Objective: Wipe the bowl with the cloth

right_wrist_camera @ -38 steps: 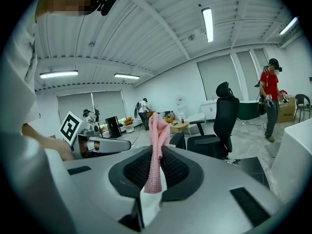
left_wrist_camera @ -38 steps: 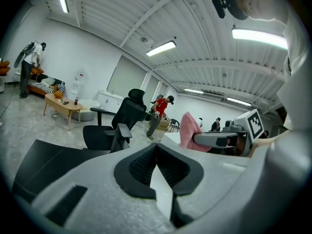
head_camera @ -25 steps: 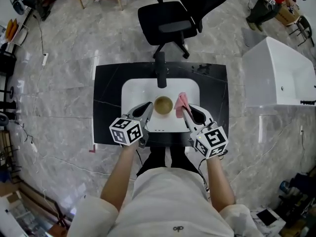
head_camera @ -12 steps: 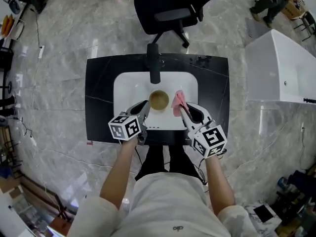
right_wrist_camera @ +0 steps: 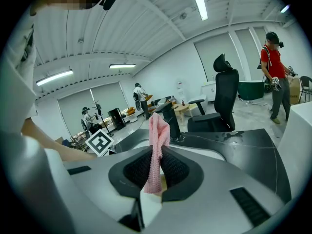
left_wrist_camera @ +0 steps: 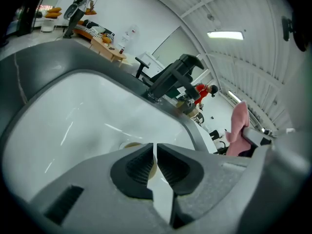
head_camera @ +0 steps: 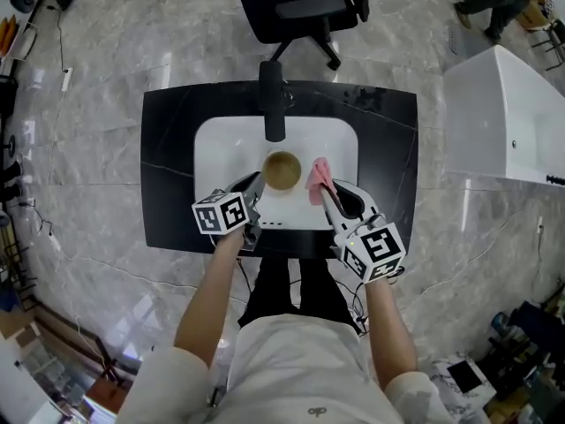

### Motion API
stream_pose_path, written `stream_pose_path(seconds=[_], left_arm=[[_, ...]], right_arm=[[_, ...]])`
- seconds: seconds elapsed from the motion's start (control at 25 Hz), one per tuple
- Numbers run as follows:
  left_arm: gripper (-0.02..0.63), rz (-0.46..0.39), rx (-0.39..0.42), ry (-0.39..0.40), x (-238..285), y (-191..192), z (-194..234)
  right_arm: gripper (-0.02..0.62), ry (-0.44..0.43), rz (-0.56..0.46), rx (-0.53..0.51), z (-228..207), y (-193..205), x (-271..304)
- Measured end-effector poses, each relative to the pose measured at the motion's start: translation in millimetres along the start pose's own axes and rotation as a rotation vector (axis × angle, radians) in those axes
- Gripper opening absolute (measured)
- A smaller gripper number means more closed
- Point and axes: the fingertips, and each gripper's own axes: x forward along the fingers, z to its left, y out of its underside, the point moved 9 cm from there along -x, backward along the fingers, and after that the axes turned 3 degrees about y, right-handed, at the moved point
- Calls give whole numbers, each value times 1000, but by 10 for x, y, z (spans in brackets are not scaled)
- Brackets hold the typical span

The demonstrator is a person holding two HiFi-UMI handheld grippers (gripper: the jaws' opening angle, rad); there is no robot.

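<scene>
Bowl [head_camera: 282, 170] in sink [head_camera: 212, 148], left gripper [head_camera: 257, 184] jaws together, right gripper [head_camera: 326, 196] jaws clamped on pink cloth [head_camera: 316, 176]

counter [head_camera: 168, 179]: black slab on a grey marble floor [head_camera: 97, 87], with a white sink [head_camera: 216, 144] set into it.
faucet [head_camera: 273, 104]: dark, at the sink's far edge, reaching over the basin.
bowl [head_camera: 282, 170]: tan, upright in the sink, between the two tongs' tips.
left tongs [head_camera: 257, 182]: tip just beside the bowl's left rim; contact unclear.
right tongs [head_camera: 324, 193]: pink cloth [head_camera: 317, 177] stands up from the tip, just right of the bowl.
chair [head_camera: 305, 7]: black, beyond the counter.
</scene>
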Motion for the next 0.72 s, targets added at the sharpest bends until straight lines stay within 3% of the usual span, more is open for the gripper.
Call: stream_pose_path(seconds=[0.2,0.36,0.6,0.72], left_arm=[[30,47,-87,-29,149,83,196],[120,90,-113,-48,279,127,280],[170,152,-111,-109,401,253,425],[198,170,-184,-135,421,303,540]], right_arm=[[34,2,18,20,-24,124,40],[34,5,27,30,-62,171,89],[34,5,31,19,-87,146,99],[34,11,33,19,-91,146,107]])
